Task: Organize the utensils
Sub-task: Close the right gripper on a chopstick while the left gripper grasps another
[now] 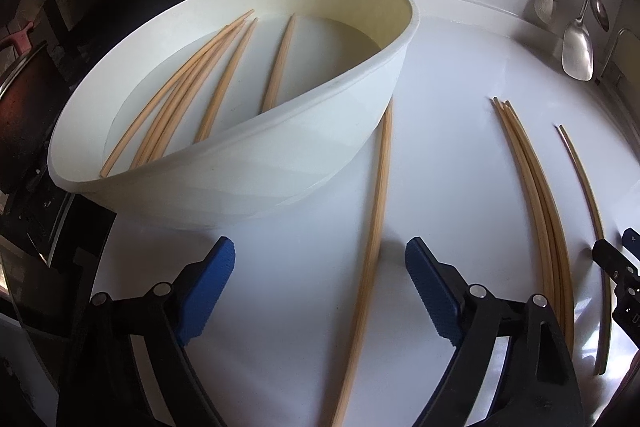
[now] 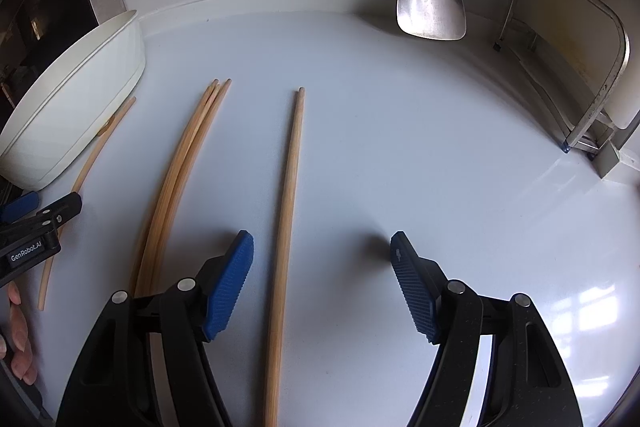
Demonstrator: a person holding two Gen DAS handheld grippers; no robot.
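Two sets of tongs hovered over your white desk, both released and grasping nothing. Your left tongs straddled a single chopstick lying on the desk, its far end tucked under the side of the white bowl; the blue pads did not touch it. Several more chopsticks lay inside that bowl. Your right tongs stood over another lone chopstick, pads clear of it. Between the two loose sticks lay a bundle of chopsticks, side by side and touching. A metal spatula hung by the back wall.
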